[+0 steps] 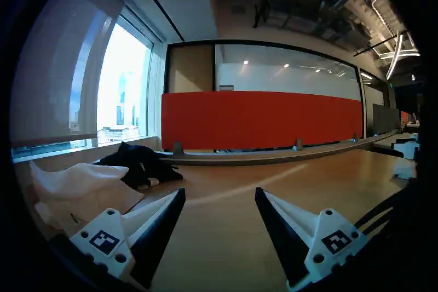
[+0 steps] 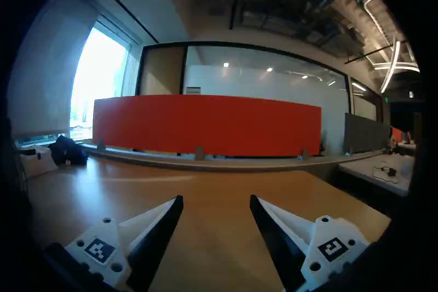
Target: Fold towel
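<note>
Fingers [image 1: 147, 216] of the left gripper [image 1: 219, 190] are spread wide with nothing between them, tips hanging just over the bare wooden counter [image 1: 230, 226]; can't tell if they actually touch it, and their bases are cut off at the bottom edge. Same deal in the right gripper view: right gripper [image 2: 215, 198] has its fingers [image 2: 149, 223] well apart, holding nothing, over the same wood. Just beside the left gripper's left-hand finger in the left gripper view sits the towel [image 1: 76, 185], a pale crumpled heap, whitish on top and more beige underneath, and its near side gets cut off so I can't make out the full shape. Right behind it and touching it is a black cloth [image 1: 143, 163], bunched up, hard to say what it is. In the right gripper view that dark lump [image 2: 68, 149] is tiny at the far left, next to something white that's too small to make out. Farther back, a red divider panel [image 1: 263, 119] runs along the counter's far edge, with a bright window [image 1: 117, 95] on the left. Off to the right there's a neighbouring desk [image 2: 378, 174] with some small blurry bits on it.
</note>
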A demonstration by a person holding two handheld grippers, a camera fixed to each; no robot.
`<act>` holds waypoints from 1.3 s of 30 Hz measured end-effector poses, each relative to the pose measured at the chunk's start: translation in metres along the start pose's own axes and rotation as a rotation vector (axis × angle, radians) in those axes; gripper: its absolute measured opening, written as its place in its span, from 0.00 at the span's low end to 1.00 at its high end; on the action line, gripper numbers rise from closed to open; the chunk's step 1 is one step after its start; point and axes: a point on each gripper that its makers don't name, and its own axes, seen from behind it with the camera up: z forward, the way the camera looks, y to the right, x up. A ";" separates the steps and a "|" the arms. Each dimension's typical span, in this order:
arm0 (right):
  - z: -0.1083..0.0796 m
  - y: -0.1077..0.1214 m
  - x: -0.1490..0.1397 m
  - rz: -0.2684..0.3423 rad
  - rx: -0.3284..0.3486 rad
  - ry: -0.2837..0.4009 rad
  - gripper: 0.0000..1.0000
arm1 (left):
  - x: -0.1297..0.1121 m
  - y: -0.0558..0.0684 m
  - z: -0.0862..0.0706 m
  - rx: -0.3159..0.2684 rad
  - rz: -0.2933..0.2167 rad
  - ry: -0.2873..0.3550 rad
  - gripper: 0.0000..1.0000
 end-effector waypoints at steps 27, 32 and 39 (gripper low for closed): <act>-0.004 0.008 -0.007 0.039 -0.009 0.032 0.94 | 0.000 0.000 0.000 0.000 0.000 0.000 0.94; -0.006 0.006 -0.004 0.042 -0.004 0.035 0.94 | 0.000 0.000 0.000 0.000 0.000 0.000 0.94; -0.007 0.005 -0.003 0.043 0.005 0.036 0.94 | 0.000 -0.001 0.000 0.000 -0.001 0.000 0.94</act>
